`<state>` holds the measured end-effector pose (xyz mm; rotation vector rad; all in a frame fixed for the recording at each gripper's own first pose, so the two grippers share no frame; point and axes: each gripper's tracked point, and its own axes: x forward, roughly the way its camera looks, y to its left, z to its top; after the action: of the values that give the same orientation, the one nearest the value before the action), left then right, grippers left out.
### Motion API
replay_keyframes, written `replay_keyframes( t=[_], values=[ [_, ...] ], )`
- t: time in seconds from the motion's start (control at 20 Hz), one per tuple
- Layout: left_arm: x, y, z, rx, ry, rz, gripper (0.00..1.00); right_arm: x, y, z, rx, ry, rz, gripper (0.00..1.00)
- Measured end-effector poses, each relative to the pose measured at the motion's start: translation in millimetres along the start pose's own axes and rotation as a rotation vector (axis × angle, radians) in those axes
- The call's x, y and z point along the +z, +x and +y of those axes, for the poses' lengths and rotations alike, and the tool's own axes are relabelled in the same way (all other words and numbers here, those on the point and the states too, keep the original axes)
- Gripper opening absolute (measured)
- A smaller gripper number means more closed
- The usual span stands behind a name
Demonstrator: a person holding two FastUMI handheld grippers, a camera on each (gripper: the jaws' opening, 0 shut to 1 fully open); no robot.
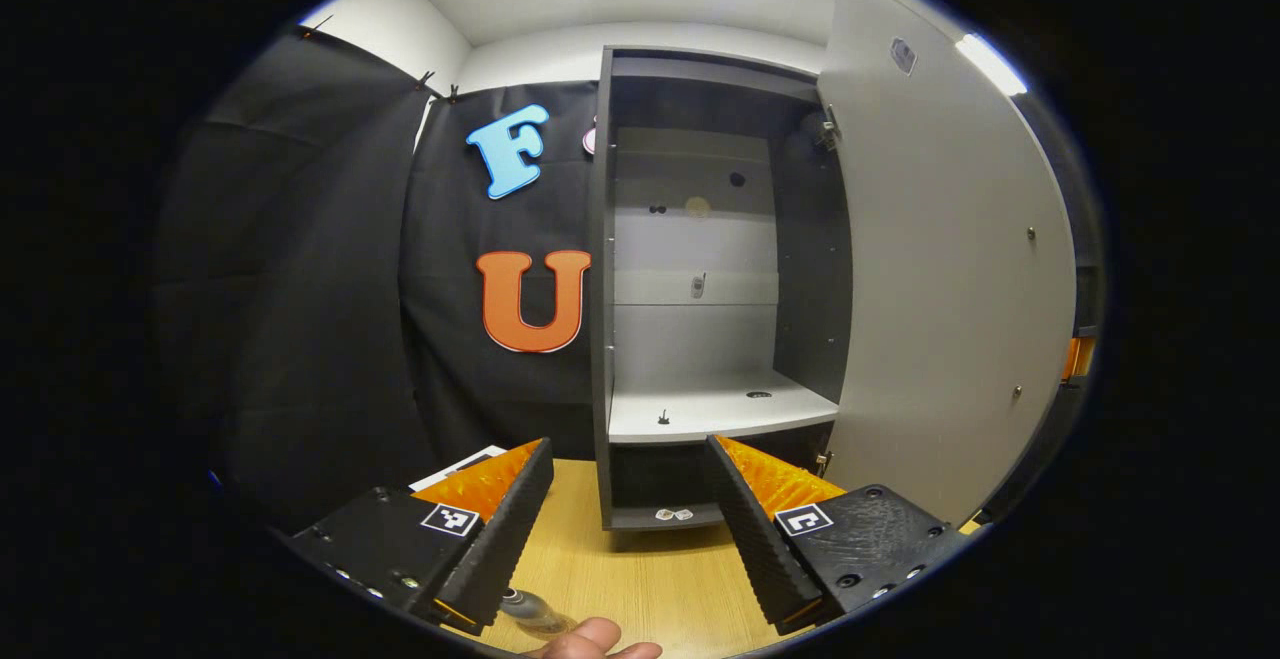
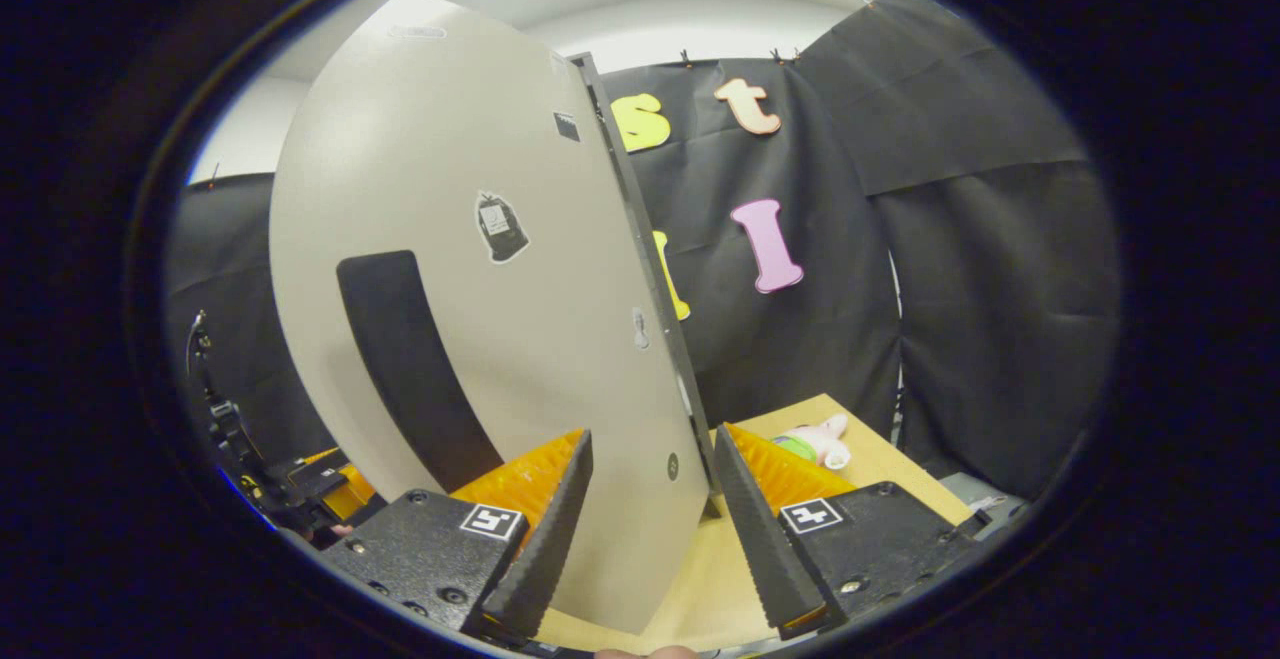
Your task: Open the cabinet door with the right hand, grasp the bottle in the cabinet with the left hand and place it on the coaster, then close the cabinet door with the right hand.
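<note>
Right gripper view has the right gripper (image 2: 640, 529) parted astride the open cabinet door's (image 2: 480, 269) edge, so closing looks next; left gripper (image 1: 630, 529) parted, empty.

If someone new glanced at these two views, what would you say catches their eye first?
Probably the open cabinet straight ahead in the left gripper view, its pale shelf bare. Next, the big cabinet door swung wide in the right gripper view, its edge sitting between the fingers of the open right claw. Low in the left gripper view, a bottle top peeks up near the open left claw.
</note>
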<state>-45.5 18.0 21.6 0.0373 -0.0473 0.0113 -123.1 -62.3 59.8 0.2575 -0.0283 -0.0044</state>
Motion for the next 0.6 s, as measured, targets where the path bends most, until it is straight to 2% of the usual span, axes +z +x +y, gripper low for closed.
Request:
replay_keyframes(
  t=[0.2,0.6],
  values=[
    [-1,-2,14,0.023,0.003,0.000,0.92,-5,12,9,0.040,-0.007,0.007,0.80],
    [-6,1,27,0.037,-0.003,0.010,0.92,-30,66,57,0.133,-0.010,0.057,0.80]
  ],
)
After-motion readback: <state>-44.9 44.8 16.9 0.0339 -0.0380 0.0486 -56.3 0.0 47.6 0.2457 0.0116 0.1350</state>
